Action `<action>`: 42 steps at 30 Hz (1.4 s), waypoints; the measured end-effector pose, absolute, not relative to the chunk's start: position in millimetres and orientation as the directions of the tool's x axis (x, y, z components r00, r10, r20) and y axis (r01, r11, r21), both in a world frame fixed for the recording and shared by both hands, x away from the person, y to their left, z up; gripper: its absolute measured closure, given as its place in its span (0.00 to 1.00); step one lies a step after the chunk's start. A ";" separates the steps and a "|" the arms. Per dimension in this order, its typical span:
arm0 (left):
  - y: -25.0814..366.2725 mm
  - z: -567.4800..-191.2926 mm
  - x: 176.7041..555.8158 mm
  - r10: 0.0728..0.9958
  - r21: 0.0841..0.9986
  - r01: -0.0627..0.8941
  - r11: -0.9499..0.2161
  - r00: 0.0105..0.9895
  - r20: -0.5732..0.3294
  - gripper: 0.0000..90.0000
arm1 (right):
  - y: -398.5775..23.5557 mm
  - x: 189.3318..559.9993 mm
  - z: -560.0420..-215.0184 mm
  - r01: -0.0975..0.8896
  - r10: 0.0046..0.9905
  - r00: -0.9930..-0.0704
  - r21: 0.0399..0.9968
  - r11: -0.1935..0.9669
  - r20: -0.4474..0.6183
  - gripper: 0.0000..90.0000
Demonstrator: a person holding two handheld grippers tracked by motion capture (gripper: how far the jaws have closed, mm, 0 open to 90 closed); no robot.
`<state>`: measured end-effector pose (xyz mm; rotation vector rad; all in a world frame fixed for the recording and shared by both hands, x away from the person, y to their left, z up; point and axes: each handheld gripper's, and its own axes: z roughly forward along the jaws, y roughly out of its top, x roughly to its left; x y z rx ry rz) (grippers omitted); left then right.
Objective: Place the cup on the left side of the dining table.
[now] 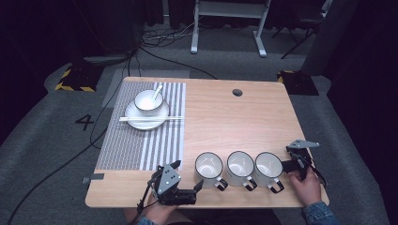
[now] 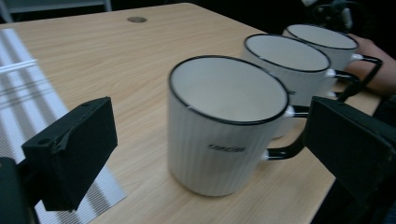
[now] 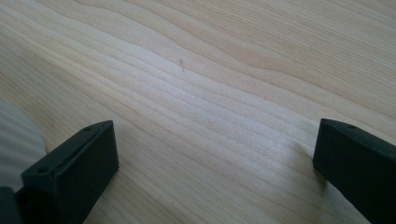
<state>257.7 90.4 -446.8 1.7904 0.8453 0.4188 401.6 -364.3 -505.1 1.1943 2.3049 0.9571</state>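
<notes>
Left gripper view: left gripper (image 2: 205,154) jaws wide, flanking nearest mug (image 2: 224,126)

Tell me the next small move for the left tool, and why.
Probably ease the left tool forward until its jaws straddle the nearest mug, then close. The jaws stand open on either side of that mug but short of it, not touching, and the mug stands upright on the table with its handle towards the right jaw.
</notes>
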 end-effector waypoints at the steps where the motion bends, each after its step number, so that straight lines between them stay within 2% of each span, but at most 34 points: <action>1: 86.8 -447.1 257.2 0.713 0.921 0.345 -0.183 0.691 -0.117 0.04 | -364.3 401.5 -505.1 0.568 0.821 -0.571 0.714 0.409 -0.016 0.00; 8: 74.7 -449.8 256.4 0.703 0.911 0.346 -0.224 0.705 -0.095 0.04 | -364.3 401.5 -505.1 0.568 0.821 -0.571 0.714 0.409 -0.016 0.00; 20: 62.6 -476.3 273.2 0.761 0.861 0.437 -0.260 0.642 -0.096 0.04 | -364.3 401.6 -505.1 0.567 0.821 -0.571 0.715 0.409 -0.017 0.00; 25: 53.1 -487.0 283.5 0.722 0.825 0.456 -0.333 0.687 -0.087 0.10 | -364.3 401.5 -505.1 0.568 0.821 -0.571 0.714 0.409 -0.016 0.00; 27: 49.4 -489.2 287.0 0.720 0.802 0.477 -0.359 0.688 -0.087 0.08 | -364.3 401.5 -505.1 0.567 0.821 -0.571 0.715 0.409 -0.017 0.00; 29: 44.0 -492.6 297.0 0.724 0.738 0.547 -0.394 0.680 -0.117 0.06 | -364.3 401.5 -505.1 0.567 0.821 -0.571 0.715 0.410 -0.018 0.00; 32: 41.8 -495.2 304.7 0.724 0.711 0.587 -0.388 0.671 -0.159 0.04 | -364.3 401.5 -505.1 0.567 0.821 -0.571 0.715 0.410 -0.018 0.00; 33: 40.9 -497.0 309.0 0.723 0.710 0.608 -0.355 0.660 -0.203 0.03 | -364.3 401.4 -505.1 0.568 0.822 -0.570 0.714 0.409 -0.017 0.00; 42: 33.0 -498.9 309.8 0.727 0.795 0.519 -0.315 0.670 -0.149 0.00 | -364.5 400.8 -505.2 0.569 0.823 -0.568 0.714 0.407 -0.017 0.00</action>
